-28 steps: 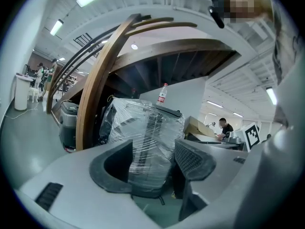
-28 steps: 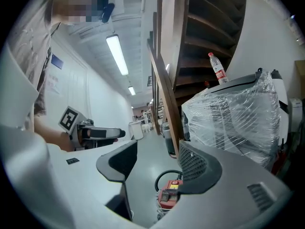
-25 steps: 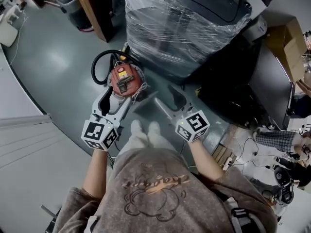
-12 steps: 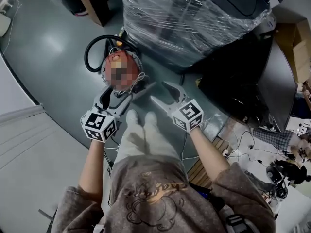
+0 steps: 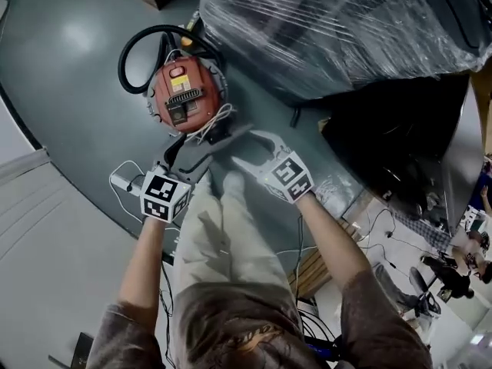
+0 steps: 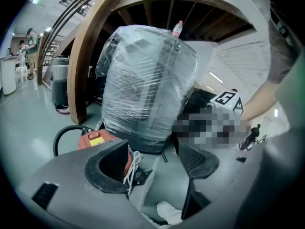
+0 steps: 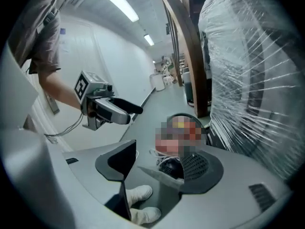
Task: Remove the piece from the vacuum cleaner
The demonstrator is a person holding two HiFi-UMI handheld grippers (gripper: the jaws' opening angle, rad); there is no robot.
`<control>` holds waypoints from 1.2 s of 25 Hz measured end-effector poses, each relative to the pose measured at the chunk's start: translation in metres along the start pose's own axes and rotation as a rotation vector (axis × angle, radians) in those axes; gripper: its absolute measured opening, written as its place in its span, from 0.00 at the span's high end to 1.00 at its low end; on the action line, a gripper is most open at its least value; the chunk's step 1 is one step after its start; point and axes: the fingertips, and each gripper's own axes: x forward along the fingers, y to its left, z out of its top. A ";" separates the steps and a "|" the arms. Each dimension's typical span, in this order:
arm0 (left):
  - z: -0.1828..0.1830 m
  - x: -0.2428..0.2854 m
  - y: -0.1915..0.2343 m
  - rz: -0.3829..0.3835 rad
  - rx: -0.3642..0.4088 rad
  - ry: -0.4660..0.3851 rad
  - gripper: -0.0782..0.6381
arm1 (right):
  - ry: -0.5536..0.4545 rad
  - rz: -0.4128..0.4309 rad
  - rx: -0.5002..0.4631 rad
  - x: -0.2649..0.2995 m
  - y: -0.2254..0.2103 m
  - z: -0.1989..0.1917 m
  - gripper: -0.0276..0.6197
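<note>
Red vacuum cleaner point(image 5: 187, 98), yellow label point(image 6: 96, 135) (unreadable)

We read no text anywhere. The yellow label point(image 5: 177, 71) on the red vacuum cleaner point(image 5: 188, 98) is too small to read; the square markers point(image 5: 164, 196) show only black-white patterns.

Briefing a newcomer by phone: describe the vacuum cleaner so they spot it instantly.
Find the huge plastic-wrapped load on the grey floor. At its foot sits the vacuum cleaner: the only red thing, round, with a black hose looped beside it.
</note>
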 end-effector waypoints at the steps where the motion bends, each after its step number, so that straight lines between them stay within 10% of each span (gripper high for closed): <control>1: -0.014 0.009 0.004 -0.005 0.001 0.017 0.46 | 0.030 0.010 -0.015 0.010 -0.003 -0.013 0.56; 14: -0.158 0.093 0.026 -0.070 0.032 0.216 0.46 | 0.281 0.079 -0.109 0.102 -0.039 -0.137 0.56; 30: -0.217 0.142 0.034 -0.125 0.144 0.359 0.46 | 0.422 0.171 -0.239 0.148 -0.046 -0.186 0.56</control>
